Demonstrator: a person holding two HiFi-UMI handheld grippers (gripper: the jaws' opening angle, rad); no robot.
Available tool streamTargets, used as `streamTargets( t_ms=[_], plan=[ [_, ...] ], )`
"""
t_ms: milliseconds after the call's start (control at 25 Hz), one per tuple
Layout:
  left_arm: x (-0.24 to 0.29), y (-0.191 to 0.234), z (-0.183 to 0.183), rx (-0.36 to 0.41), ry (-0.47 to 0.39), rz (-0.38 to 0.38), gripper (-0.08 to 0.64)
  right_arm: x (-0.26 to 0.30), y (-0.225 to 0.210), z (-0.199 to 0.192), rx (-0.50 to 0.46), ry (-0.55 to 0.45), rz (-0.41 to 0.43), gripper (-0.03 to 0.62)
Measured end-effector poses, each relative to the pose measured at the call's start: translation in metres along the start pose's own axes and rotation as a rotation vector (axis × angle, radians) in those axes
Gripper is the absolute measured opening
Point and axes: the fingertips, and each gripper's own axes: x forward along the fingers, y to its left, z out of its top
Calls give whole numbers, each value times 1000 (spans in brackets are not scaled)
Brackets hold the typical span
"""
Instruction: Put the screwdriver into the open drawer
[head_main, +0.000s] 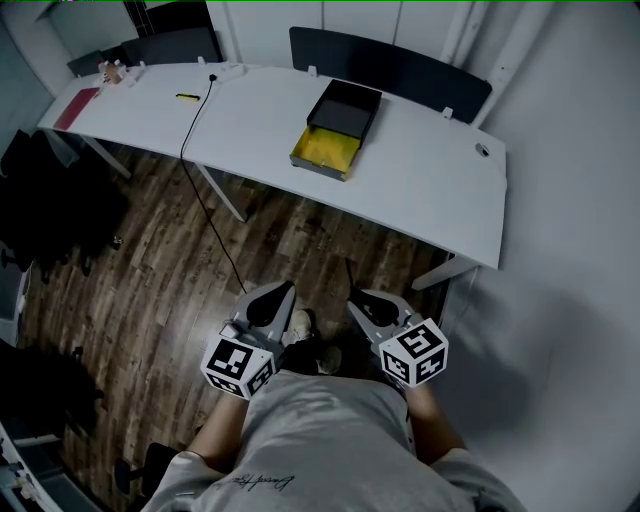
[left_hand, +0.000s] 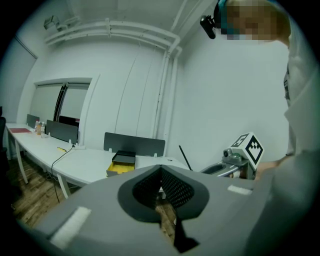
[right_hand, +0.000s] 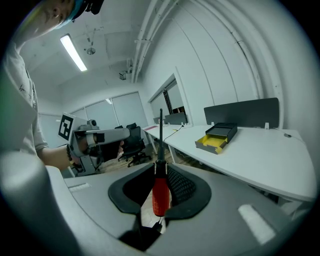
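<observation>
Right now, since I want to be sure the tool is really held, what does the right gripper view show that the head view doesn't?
Only the right gripper view: the screwdriver's red handle clamped between the right claw's jaws, shaft pointing up, plus a ceiling light. Only the head view: the right claw's marker cube from above and a red folder at the table's far left end. Both: the white table, the open drawer with its yellow inside, and the left claw.
</observation>
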Motion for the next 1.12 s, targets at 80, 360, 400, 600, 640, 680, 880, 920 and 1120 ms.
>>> streamTargets(
  t_ms=[80, 360, 400, 600, 640, 680, 880, 920, 1120],
  plan=[
    [2, 2, 1, 5, -2, 1, 0, 1, -2, 2, -3, -3, -1, 94],
    [23, 13, 2, 5, -10, -12, 0, 13, -19, 10, -10, -5, -16, 94],
    [27, 16, 3, 5, -11, -14, 0, 15, -22, 12, -11, -5, -19, 94],
    [45, 35, 13, 8, -21, -26, 0, 33, -33, 26, -15, -5, -27, 94],
    [48, 39, 15, 8, -22, -27, 0, 37, -35, 29, -17, -5, -27, 94],
    [52, 43, 16, 8, -22, -29, 0, 41, -38, 31, -18, -4, -28, 94],
    [71, 60, 18, 1, -12, -44, 0, 59, -51, 40, -10, -1, -39, 94],
    [76, 63, 18, 0, -8, -49, 0, 62, -54, 42, -9, 0, -41, 94],
    [99, 84, 23, -2, 1, -63, 0, 83, -72, 51, 7, 4, -51, 94]
  ],
)
